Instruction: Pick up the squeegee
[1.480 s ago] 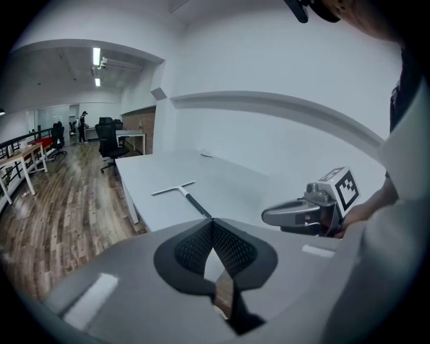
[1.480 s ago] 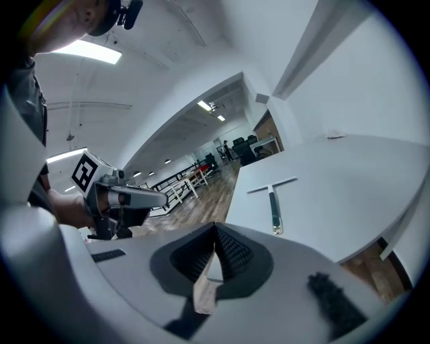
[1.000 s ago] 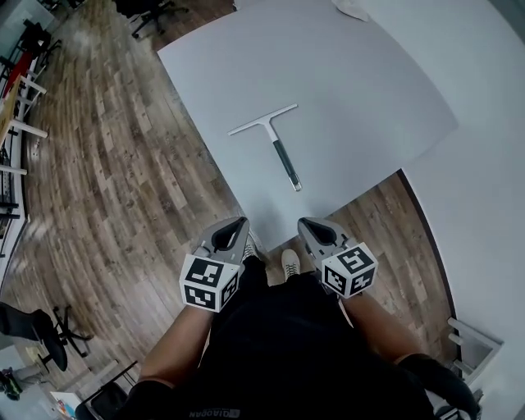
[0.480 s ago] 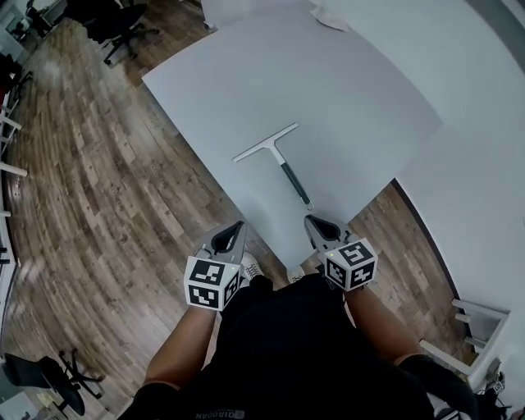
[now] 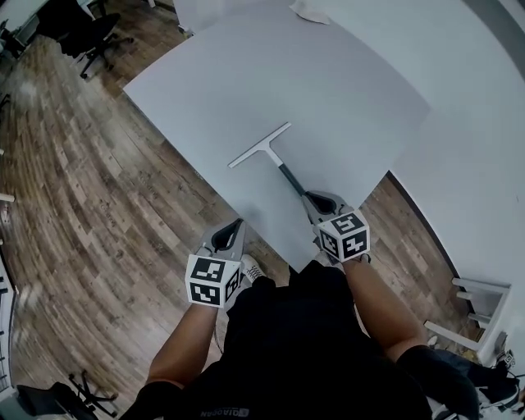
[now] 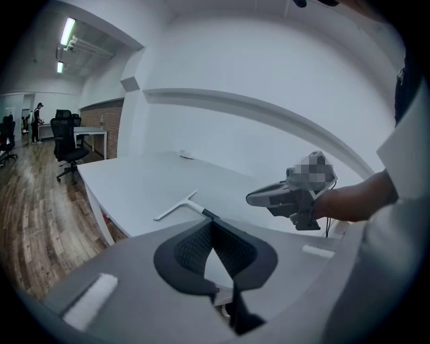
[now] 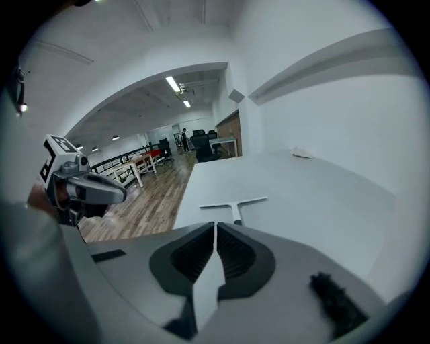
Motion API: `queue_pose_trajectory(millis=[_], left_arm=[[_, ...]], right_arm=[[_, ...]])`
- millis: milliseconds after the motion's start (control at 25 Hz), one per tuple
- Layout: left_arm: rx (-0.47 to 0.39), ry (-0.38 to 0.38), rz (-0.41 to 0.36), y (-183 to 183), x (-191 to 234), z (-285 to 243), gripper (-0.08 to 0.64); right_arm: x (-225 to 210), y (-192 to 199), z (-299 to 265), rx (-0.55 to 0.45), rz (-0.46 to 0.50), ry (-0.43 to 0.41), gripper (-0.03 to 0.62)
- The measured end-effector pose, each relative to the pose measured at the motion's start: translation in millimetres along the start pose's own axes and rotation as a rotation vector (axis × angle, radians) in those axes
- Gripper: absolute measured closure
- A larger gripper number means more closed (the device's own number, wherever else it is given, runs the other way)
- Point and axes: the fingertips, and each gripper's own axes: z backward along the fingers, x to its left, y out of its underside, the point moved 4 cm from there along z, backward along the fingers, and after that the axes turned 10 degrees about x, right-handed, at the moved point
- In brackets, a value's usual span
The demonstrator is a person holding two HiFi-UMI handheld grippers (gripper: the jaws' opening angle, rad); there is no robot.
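Note:
The squeegee (image 5: 264, 149) lies flat on the grey table (image 5: 328, 82), its white blade to the far left and its dark handle running toward me. My right gripper (image 5: 317, 198) is shut and empty, its tip at the handle's near end, over the table's near corner. Whether it touches the handle I cannot tell. My left gripper (image 5: 235, 225) is shut too, holds nothing, and hangs over the floor left of that corner. In the right gripper view the squeegee (image 7: 235, 201) lies just beyond the closed jaws (image 7: 215, 225). The left gripper view shows the squeegee (image 6: 180, 205) ahead and the right gripper (image 6: 269, 197).
A white cloth or paper (image 5: 310, 10) lies at the table's far edge. Wooden floor (image 5: 98, 189) spreads to the left, with an office chair (image 5: 86, 33) at the far left. A white wall (image 5: 484, 164) runs along the right, with white furniture (image 5: 472, 316) below it.
Both grippers have moved forward toward the table. The right one went from over the floor to the squeegee handle's near end. The left one stays off the table's edge.

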Motion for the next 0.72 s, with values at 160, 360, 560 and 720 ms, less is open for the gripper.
queue_pose_trajectory(millis=[160,360,560,720], left_arm=[[-0.008,-0.012,0.021,-4.4,-2.9,-14.8,0.552],[-0.013,-0.055,0.079,0.1,4.4,-13.6,0.554],[0.000,-0.097,0.118,9.1,12.5,-9.5,0.552],[0.018,-0.117,0.157,16.9,14.8,-12.2,0.554]], right_arm=[[-21.1,-8.1,-19.9,0.025,0.034,-0.003,0.584],[-35.1,-15.1,-60.3,0.079,0.069,-0.013,0.521],[-49.3,-24.9,-100.5,0.114,0.080,-0.009,0.494],[-54.8,-24.8,-128.0,0.168,0.111,-0.008,0.476]])
